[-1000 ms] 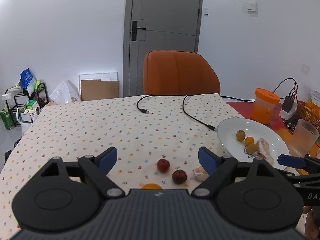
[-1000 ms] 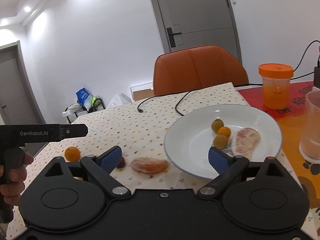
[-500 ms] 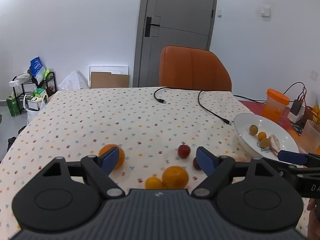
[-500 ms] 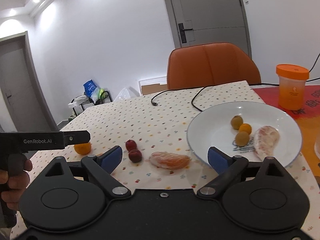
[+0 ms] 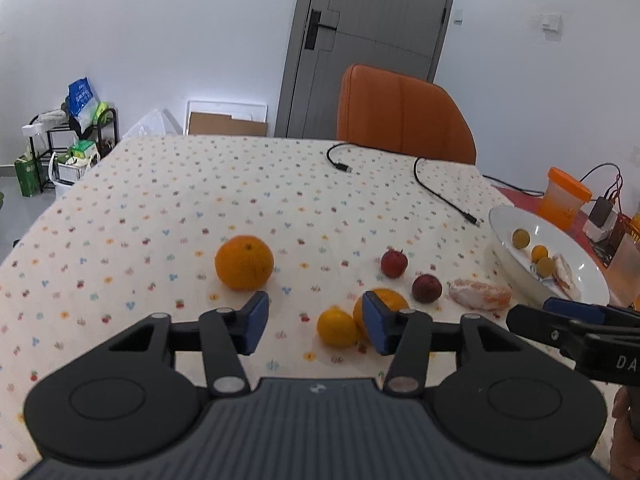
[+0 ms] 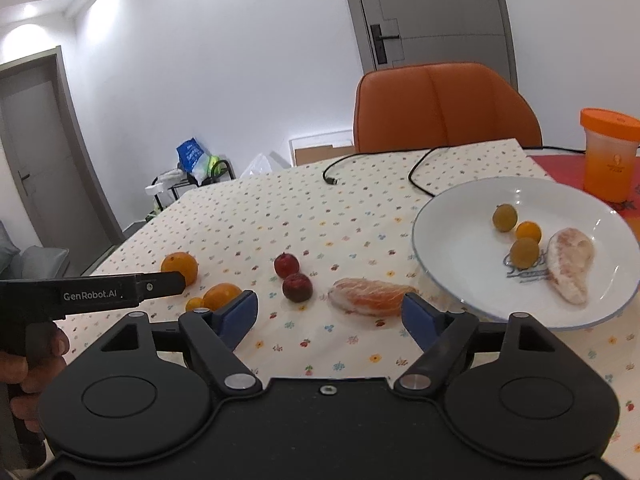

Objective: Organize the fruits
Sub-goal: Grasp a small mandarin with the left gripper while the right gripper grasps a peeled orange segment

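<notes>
On the tablecloth lie 3 oranges point(image 5: 244, 262), 2 small red fruits point(image 5: 394, 263) and 1 peeled citrus segment point(image 5: 480, 298). At right, 1 white plate point(image 6: 452, 248) holds 3 small yellow-orange fruits point(image 6: 505, 217) and 1 peeled segment point(image 6: 570, 266).

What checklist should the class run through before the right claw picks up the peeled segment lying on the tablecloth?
1. Right claw open, empty: ok.
2. Peeled segment lies just ahead, roughly between its fingers: ok.
3. Segment apart from the red fruits: ok.
4. White plate has bare room left: ok.
5. Left claw out of the path, over by the oranges: ok.
6. Segment firm enough to squeeze: cannot tell.
</notes>
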Demonstrator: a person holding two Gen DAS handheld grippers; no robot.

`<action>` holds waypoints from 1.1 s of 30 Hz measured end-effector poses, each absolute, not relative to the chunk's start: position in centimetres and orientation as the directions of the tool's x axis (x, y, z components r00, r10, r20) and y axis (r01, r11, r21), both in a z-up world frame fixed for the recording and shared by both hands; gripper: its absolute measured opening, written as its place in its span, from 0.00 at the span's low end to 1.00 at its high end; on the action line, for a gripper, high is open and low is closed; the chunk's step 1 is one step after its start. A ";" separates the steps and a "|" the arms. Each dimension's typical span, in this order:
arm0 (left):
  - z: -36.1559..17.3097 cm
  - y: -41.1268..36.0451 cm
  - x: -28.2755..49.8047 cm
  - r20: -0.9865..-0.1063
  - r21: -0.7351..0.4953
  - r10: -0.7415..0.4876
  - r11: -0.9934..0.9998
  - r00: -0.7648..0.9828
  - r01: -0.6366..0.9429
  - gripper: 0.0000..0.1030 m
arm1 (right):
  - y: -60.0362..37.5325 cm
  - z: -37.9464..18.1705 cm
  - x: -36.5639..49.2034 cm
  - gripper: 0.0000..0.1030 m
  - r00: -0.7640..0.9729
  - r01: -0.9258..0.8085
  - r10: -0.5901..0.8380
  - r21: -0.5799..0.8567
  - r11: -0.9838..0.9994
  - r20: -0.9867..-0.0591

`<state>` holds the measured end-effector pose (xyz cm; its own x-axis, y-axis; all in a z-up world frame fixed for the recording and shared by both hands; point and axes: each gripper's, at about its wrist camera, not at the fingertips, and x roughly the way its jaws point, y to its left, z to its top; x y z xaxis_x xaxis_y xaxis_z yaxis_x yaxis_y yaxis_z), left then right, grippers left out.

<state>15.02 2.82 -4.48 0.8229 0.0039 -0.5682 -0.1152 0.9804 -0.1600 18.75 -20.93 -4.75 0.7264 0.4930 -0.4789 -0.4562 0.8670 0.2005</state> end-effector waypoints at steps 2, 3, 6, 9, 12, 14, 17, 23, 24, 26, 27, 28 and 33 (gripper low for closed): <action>-5.1 2.7 15.2 -0.584 -0.155 0.001 0.981 0.812 -0.113 0.43 | -20.7 -5.0 18.9 0.75 0.722 -0.452 0.488 0.201 0.869 -0.491; -5.3 2.8 15.2 -0.592 -0.158 -0.002 0.981 0.806 -0.113 0.40 | -20.7 -5.2 19.0 0.75 0.720 -0.449 0.486 0.200 0.871 -0.496; -5.9 3.0 15.4 -0.599 -0.182 -0.022 0.977 0.800 -0.110 0.37 | -20.4 -5.7 19.4 0.75 0.717 -0.441 0.473 0.193 0.877 -0.511; -6.1 2.9 15.6 -0.594 -0.182 -0.026 0.978 0.804 -0.103 0.34 | -20.1 -6.0 19.8 0.75 0.715 -0.432 0.461 0.188 0.882 -0.525; -6.2 2.8 15.8 -0.590 -0.196 -0.045 0.977 0.806 -0.089 0.28 | -19.7 -6.3 20.2 0.75 0.719 -0.414 0.438 0.173 0.893 -0.539; -6.3 2.8 16.0 -0.587 -0.203 -0.055 0.976 0.808 -0.081 0.22 | -19.5 -6.5 20.5 0.75 0.721 -0.405 0.426 0.166 0.899 -0.546; -6.4 2.8 16.2 -0.586 -0.212 -0.061 0.974 0.808 -0.079 0.19 | -18.8 -6.7 20.8 0.75 0.725 -0.394 0.409 0.154 0.906 -0.554; -6.3 3.7 16.3 -0.581 -0.215 -0.050 0.972 0.813 -0.094 0.19 | -17.6 -7.2 21.5 0.75 0.740 -0.359 0.352 0.106 0.927 -0.574; -6.3 3.9 16.3 -0.579 -0.218 -0.048 0.971 0.814 -0.098 0.19 | -17.5 -7.3 21.7 0.75 0.742 -0.350 0.342 0.103 0.931 -0.576; -6.3 4.3 16.3 -0.578 -0.222 -0.044 0.969 0.815 -0.105 0.19 | -17.4 -7.4 22.0 0.75 0.746 -0.337 0.332 0.102 0.936 -0.578; -6.3 4.5 16.3 -0.577 -0.224 -0.043 0.969 0.815 -0.108 0.19 | -17.2 -7.4 22.2 0.75 0.750 -0.332 0.324 0.095 0.939 -0.577; -6.3 4.6 16.3 -0.577 -0.227 -0.042 0.968 0.816 -0.111 0.19 | -17.1 -7.5 22.3 0.75 0.754 -0.327 0.315 0.087 0.941 -0.577; -6.3 5.3 16.2 -0.573 -0.237 -0.038 0.964 0.819 -0.120 0.19 | -16.7 -7.5 22.9 0.73 0.762 -0.317 0.304 0.080 0.945 -0.572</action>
